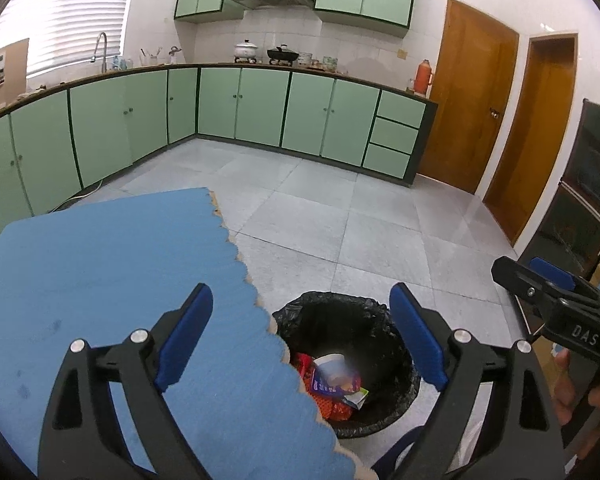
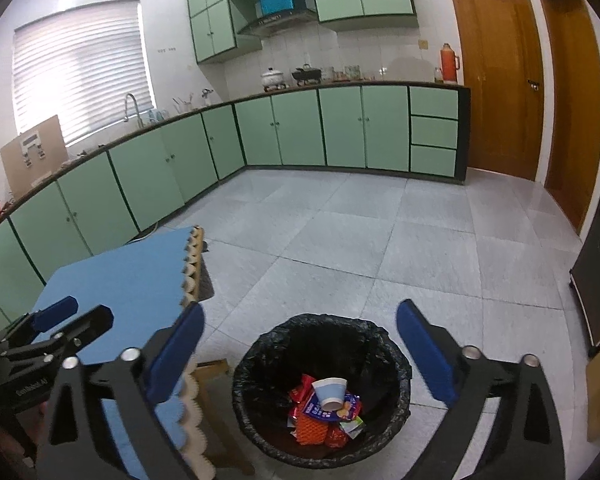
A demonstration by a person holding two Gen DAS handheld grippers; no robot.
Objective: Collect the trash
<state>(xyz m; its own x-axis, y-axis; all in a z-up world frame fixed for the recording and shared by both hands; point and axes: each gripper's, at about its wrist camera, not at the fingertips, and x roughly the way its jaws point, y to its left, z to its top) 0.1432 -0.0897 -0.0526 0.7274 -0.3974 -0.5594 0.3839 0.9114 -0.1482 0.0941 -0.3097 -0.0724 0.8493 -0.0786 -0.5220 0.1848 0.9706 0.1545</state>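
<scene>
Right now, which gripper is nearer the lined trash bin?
Right, by a little. The right gripper hangs open directly over the trash bin, which sits centred between its fingers. The left gripper, also open, straddles the blue table edge, with the bin off-centre.

text: "DAS" | on: right gripper (image 1: pixel 540 276) body

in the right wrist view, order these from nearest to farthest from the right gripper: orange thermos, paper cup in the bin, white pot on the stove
Measured from the right gripper:
1. paper cup, just below the open jaws, on top of wrappers in the bin.
2. white pot, far across the floor, left on the counter.
3. orange thermos, counter's right end; too close to the pot to rank firmly.
</scene>
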